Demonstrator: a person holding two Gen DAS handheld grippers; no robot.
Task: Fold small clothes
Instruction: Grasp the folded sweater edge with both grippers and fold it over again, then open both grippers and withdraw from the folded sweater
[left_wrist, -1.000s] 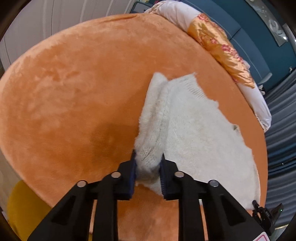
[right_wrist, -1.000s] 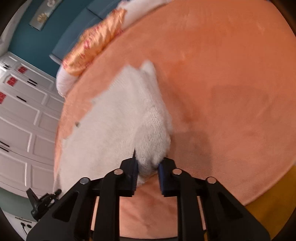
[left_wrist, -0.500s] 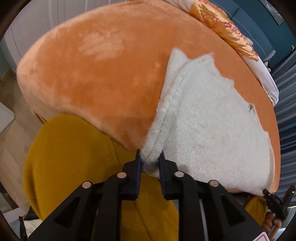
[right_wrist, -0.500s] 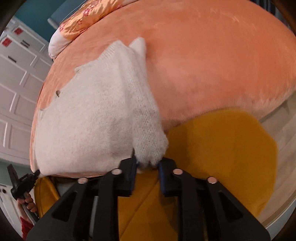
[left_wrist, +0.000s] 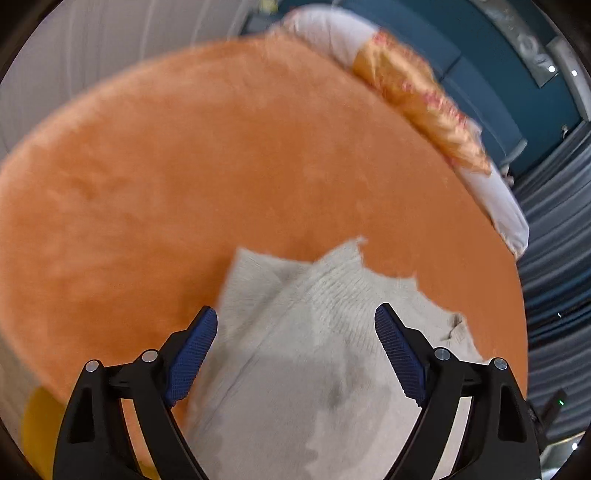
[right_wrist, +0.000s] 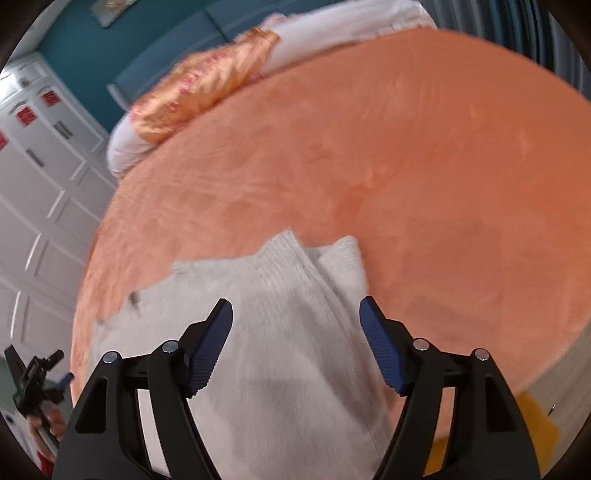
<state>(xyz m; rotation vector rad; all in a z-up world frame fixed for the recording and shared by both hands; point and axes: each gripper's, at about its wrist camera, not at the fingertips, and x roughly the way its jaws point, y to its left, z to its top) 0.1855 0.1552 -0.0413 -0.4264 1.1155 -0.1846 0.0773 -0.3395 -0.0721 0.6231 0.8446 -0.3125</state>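
A small white knit sweater (left_wrist: 317, 354) lies on an orange plush bed cover (left_wrist: 221, 155), near its front edge, with one sleeve folded over the body. My left gripper (left_wrist: 295, 321) is open and empty, its jaws wide apart just above the sweater's left side. In the right wrist view the same sweater (right_wrist: 280, 332) lies under my right gripper (right_wrist: 295, 317), which is open and empty above the sweater's right side. Both views are blurred.
A white pillow with an orange patterned cloth (left_wrist: 424, 99) lies at the far edge of the bed; it also shows in the right wrist view (right_wrist: 199, 92). White cabinets (right_wrist: 40, 192) stand at the left. Yellow fabric (right_wrist: 532, 424) shows below the bed's front edge.
Both grippers were shut on the sweater's lower corners and pulled it toward the bed's front edge. Now both have opened, let go and sit above the sweater.
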